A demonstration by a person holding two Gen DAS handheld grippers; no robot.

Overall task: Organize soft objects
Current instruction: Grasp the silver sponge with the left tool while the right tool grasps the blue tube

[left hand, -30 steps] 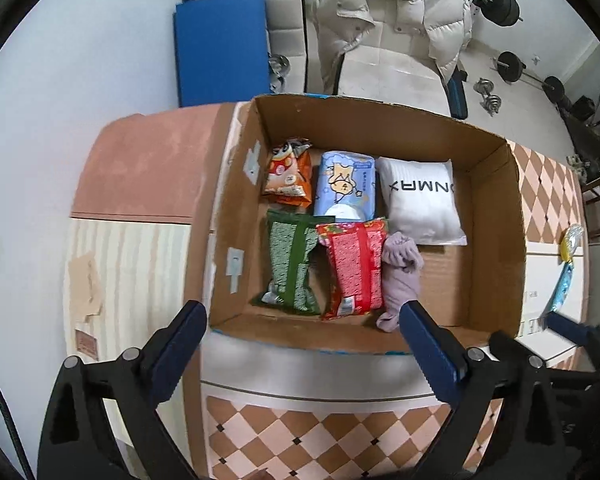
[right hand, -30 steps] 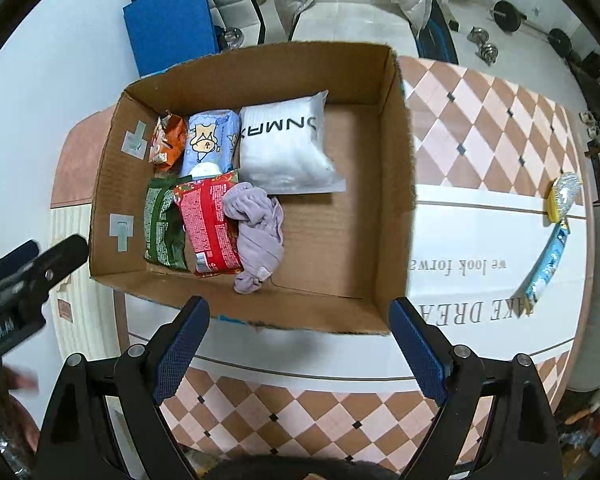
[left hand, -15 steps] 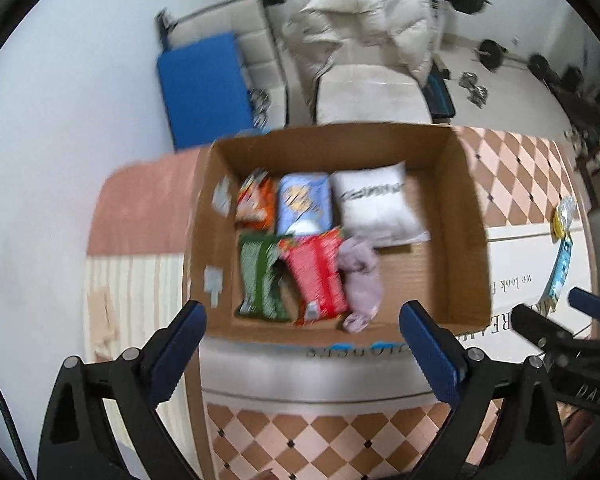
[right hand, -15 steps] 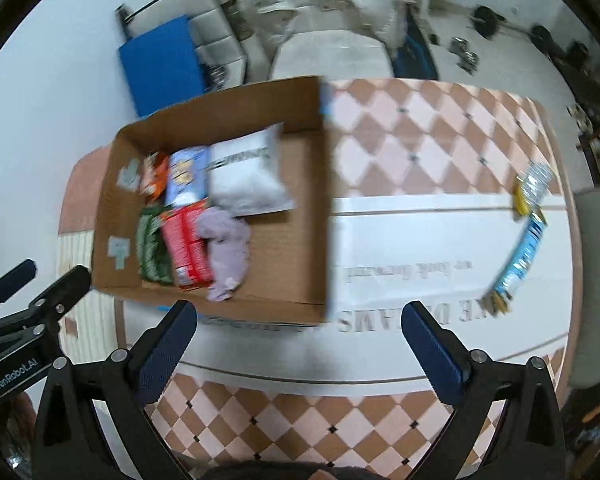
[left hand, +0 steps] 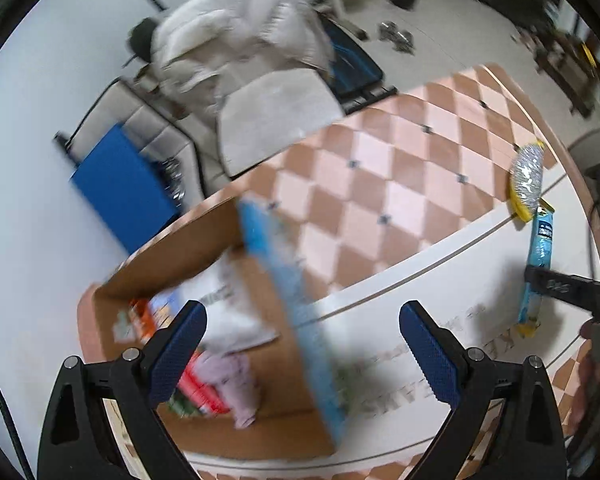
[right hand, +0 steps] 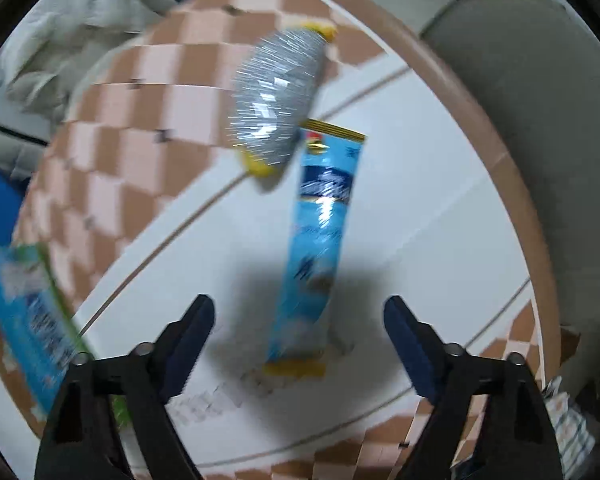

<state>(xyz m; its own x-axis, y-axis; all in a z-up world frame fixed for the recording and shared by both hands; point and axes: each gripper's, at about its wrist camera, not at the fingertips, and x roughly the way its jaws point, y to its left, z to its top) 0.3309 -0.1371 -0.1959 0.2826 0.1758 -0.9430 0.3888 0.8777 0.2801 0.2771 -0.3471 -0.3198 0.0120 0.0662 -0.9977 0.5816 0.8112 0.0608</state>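
in the left wrist view the cardboard box (left hand: 260, 280) sits at the lower left of the table (left hand: 380, 184), smeared by motion blur. the left gripper (left hand: 302, 348) hangs above it with its jaws wide apart and nothing between them. its left finger (left hand: 178, 350) covers part of the box's contents: an orange packet (left hand: 140, 316) and a pale blue one (left hand: 166, 304) are only smudges, a white pillow pack (left hand: 228, 312) has lettering too blurred to read, a red packet (left hand: 198, 388) shows as a sliver beside the finger, and a lilac cloth (left hand: 236, 376) lies bunched near the box's near wall. the box's right wall carries a blue printed face (left hand: 296, 300), unreadable. farther right on the white band of the table lie a silver-and-yellow pouch (left hand: 527, 176) and a long blue wrapper (left hand: 538, 264), touching end to end; the wrapper's lower part is crossed by the other tool at the frame edge.

in the right wrist view the box shows only as a blurred blue-green corner at the left edge. the silver pouch (right hand: 278, 96) and the blue wrapper (right hand: 322, 240) lie ahead of the right gripper (right hand: 298, 332), whose jaws are spread wide and empty, hovering over the wrapper's near end. a grey chair (right hand: 540, 140) is cut off at right.
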